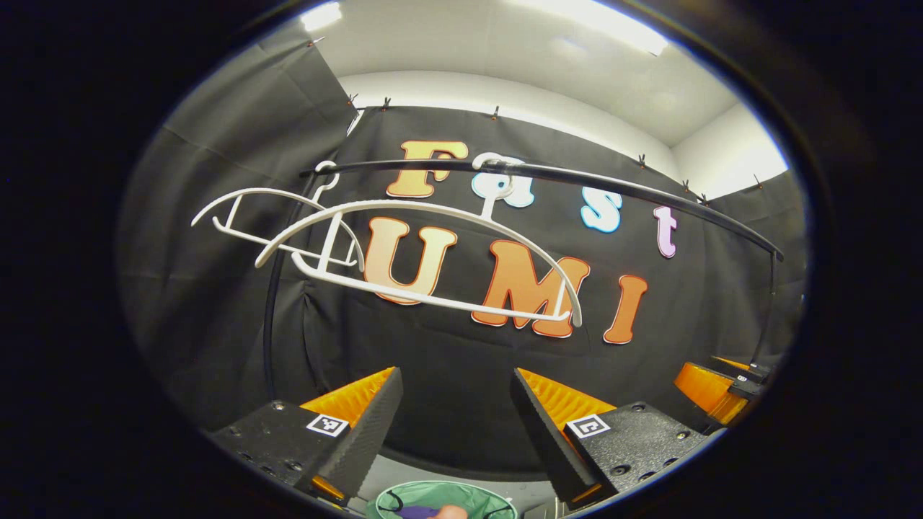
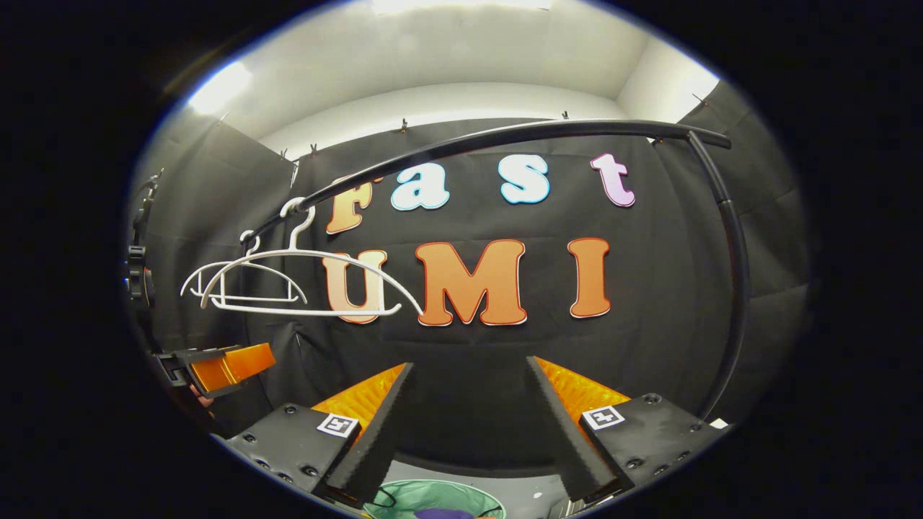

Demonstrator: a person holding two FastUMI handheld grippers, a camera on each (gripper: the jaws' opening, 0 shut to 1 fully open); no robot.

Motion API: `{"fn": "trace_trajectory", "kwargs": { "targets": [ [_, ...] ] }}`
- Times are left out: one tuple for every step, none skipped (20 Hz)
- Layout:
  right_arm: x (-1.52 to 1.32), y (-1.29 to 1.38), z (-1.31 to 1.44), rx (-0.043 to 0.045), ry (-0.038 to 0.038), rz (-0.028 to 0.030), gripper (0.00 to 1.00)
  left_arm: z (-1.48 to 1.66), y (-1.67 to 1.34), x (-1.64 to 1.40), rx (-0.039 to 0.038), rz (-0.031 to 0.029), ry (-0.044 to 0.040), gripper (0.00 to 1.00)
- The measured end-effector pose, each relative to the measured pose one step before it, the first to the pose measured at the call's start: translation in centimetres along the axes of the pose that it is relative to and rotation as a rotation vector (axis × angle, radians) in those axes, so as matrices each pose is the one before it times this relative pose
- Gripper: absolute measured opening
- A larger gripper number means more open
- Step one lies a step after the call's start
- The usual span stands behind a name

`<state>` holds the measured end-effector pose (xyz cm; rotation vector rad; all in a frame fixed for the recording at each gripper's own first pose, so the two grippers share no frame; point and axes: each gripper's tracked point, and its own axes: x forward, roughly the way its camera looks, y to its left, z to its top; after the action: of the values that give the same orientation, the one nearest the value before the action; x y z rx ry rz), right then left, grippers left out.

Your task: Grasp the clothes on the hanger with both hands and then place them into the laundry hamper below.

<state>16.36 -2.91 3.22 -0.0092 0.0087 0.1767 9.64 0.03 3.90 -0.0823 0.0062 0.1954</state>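
White plastic hangers are hanging bare on the black rail (image 1: 577, 176) ahead of you: the nearer hanger (image 1: 433, 288) is dangling just in front of your left gripper (image 1: 456, 425), and a second hanger (image 1: 238, 216) is sitting farther along the rail behind it. In the right gripper view both hangers are showing off to the left, the nearer hanger (image 2: 317, 288) overlapping the far one (image 2: 238, 285), with the rail (image 2: 505, 137) arching across and bending down at the right.

You are holding the left gripper with its fingers spread wide and nothing between them. Your right gripper (image 2: 469, 432) is standing the same way, fingers released and gripping nothing. Each gripper is also showing at the edge of the other's view: the right gripper (image 1: 721, 389) low at the right of the left gripper view, the left gripper (image 2: 216, 367) low at the left of the right gripper view.

The laundry hamper (image 1: 411, 494), a green mesh one with a round rim, is sitting below you, peeking up between the fingers at the bottom of both views (image 2: 404, 497). The clothes (image 1: 414, 512), a purple piece, are lying inside it, and the same purple cloth (image 2: 443, 514) is showing at the bottom of the right gripper view. In the left gripper view a small pale patch is sitting just beside the purple cloth at the bottom edge; you cannot tell what it is.
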Motion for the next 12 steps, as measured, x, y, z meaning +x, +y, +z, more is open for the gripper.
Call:
{"fn": "trace_trajectory", "kwargs": {
  "targets": [
    [-0.042,-0.101,-0.116,0.00400,0.00281,0.00151,0.98,0.090,-0.206,0.002,0.00248,-0.00402,-0.00139,0.92],
    [0.042,-0.022,-0.026,0.00466,0.00161,0.00201,0.98,0.150,-0.297,-0.005,0.00181,-0.00363,-0.00487,0.92],
    [0.083,0.001,-0.072,0.00234,-0.00006,0.00234,0.98,0.161,-0.009,0.166,0.00278,-0.00295,-0.00595,0.92],
    [0.082,-0.083,-0.006,0.00088,-0.00104,0.00117,0.98,0.218,-0.179,0.065,0.00397,-0.00323,-0.00698,0.92],
    [-0.012,-0.083,0.017,0.00116,-0.00102,-0.00022,0.98,0.128,-0.209,0.078,0.00571,-0.00368,-0.00365,0.92],
    [-0.012,-0.034,0.002,0.00193,-0.00136,-0.00044,0.98,0.011,-0.214,0.047,0.00626,-0.00370,0.00071,0.92],
    [0.070,-0.121,-0.053,0.00123,-0.00030,-0.00193,0.98,0.028,-0.230,-0.007,0.00434,-0.00782,-0.00031,0.92],
    [-0.001,-0.084,0.029,0.00235,-0.00105,-0.00149,0.98,0.011,-0.231,0.010,0.00229,-0.00850,-0.00067,0.92],
    [0.015,-0.026,-0.034,0.00344,0.00086,-0.00057,0.98,0.048,-0.216,-0.120,-0.00015,-0.00663,0.00100,0.92],
    [0.001,0.021,-0.097,0.00341,0.00260,-0.00115,0.98,-0.013,-0.104,-0.050,-0.00066,-0.00530,0.00162,0.95],
    [0.070,-0.058,-0.085,0.00385,0.00048,-0.00275,0.98,-0.024,0.003,0.025,0.00015,-0.00297,0.00133,0.95],
    [-0.062,-0.053,-0.046,0.00237,0.00143,-0.00250,0.98,0.082,-0.057,0.014,0.00154,0.00030,0.00073,0.95]
  ]
}}
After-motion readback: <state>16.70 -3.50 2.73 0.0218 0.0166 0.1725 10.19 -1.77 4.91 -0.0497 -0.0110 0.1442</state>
